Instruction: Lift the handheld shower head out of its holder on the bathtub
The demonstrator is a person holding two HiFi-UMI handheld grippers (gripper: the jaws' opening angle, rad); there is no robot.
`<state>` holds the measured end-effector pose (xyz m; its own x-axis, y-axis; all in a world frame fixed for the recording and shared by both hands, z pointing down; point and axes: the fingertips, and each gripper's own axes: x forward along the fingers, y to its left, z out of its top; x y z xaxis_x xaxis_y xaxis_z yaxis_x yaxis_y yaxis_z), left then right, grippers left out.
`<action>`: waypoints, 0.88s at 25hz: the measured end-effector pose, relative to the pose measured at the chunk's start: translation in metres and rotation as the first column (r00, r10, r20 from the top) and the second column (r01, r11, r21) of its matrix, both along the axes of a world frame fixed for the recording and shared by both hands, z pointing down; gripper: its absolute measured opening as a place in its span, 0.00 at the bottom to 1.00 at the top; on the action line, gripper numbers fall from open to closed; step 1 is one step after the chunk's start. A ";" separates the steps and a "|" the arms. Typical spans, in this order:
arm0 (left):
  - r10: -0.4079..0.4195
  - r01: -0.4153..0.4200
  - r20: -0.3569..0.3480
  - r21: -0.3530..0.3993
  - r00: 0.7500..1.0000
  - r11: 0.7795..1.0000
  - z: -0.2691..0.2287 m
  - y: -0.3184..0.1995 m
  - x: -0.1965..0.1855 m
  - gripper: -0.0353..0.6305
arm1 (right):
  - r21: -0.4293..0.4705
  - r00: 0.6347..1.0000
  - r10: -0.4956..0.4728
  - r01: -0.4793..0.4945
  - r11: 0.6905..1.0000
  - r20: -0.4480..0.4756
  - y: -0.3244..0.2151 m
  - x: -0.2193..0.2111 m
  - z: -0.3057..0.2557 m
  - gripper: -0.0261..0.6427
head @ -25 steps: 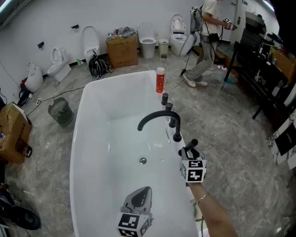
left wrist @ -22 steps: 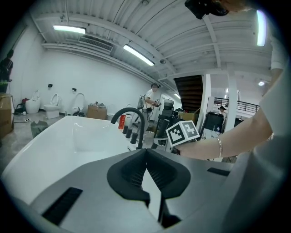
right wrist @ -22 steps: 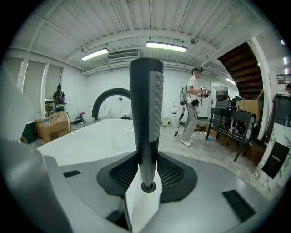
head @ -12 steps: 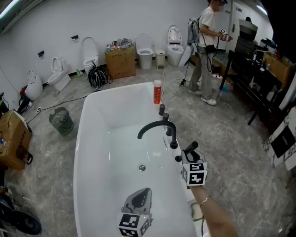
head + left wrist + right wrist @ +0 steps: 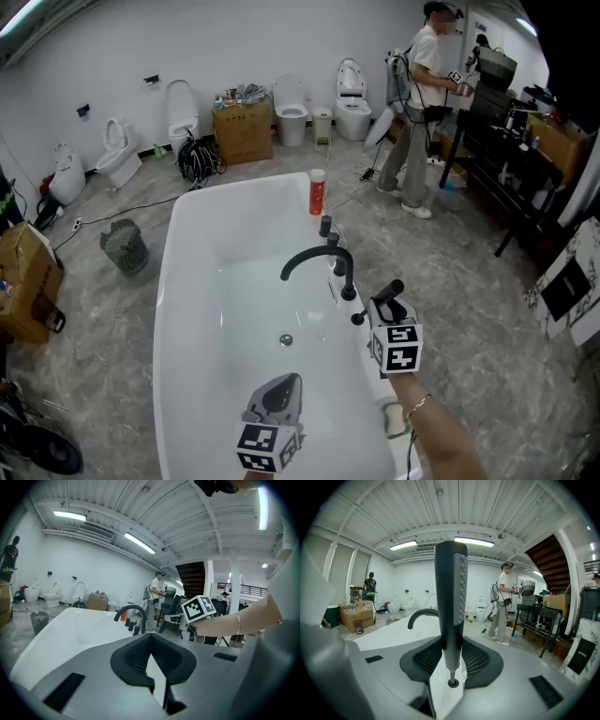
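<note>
**Item 1, handheld shower head** (image 5: 451, 597): black wand, upright, clamped between the jaws of the right gripper (image 5: 451, 644). A thin stem at its lower end runs into a ring on the gripper body. In the head view the shower head (image 5: 392, 292) is up off the tub rim, at the tub's 4 o'clock side.

**Item 2, right gripper** (image 5: 382, 306): jaws closed on the wand's handle. Its marker cube faces the camera, and a bare forearm with a bracelet is behind it.

**Item 3, left gripper** (image 5: 289, 380): over the tub's 6 o'clock end. Its jaws (image 5: 150, 637) meet at the tips with nothing between them.

**Item 4, bathtub** (image 5: 165, 281): white and freestanding, its long axis running 12 to 6.

**Item 5, faucet** (image 5: 314, 258): black arched spout on the 3 o'clock rim, reaching over the basin. Small black fittings stand in a row along the same rim. The nearest one (image 5: 357, 319) is just beside the right gripper, at its 9 o'clock.

**Item 6, red bottle** (image 5: 318, 192): upright at the tub's 1 o'clock corner.

**Item 7, surroundings:**
- Toilets (image 5: 291, 111) and a cardboard box (image 5: 244, 122) stand along the wall at 12 o'clock.
- A wire bin (image 5: 125, 248) is on the floor at 10 o'clock.
- A person (image 5: 422, 103) stands at 1 o'clock.
</note>
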<state>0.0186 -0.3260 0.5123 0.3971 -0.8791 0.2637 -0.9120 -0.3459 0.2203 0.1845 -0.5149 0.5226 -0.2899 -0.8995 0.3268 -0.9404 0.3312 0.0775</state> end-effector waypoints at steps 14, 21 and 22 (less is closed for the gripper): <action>0.015 -0.015 -0.008 0.037 1.000 0.999 -0.049 0.046 -0.016 0.08 | 0.054 1.000 -0.015 0.014 0.998 0.010 0.056 -0.018 -0.079 0.24; 0.017 -0.016 -0.022 0.052 1.000 0.999 -0.074 0.069 -0.026 0.08 | 0.079 1.000 -0.012 0.012 0.997 -0.001 0.083 -0.021 -0.118 0.24; 0.019 -0.018 -0.023 0.056 1.000 0.998 -0.078 0.072 -0.026 0.08 | 0.083 1.000 -0.010 0.010 0.997 0.001 0.086 -0.020 -0.123 0.24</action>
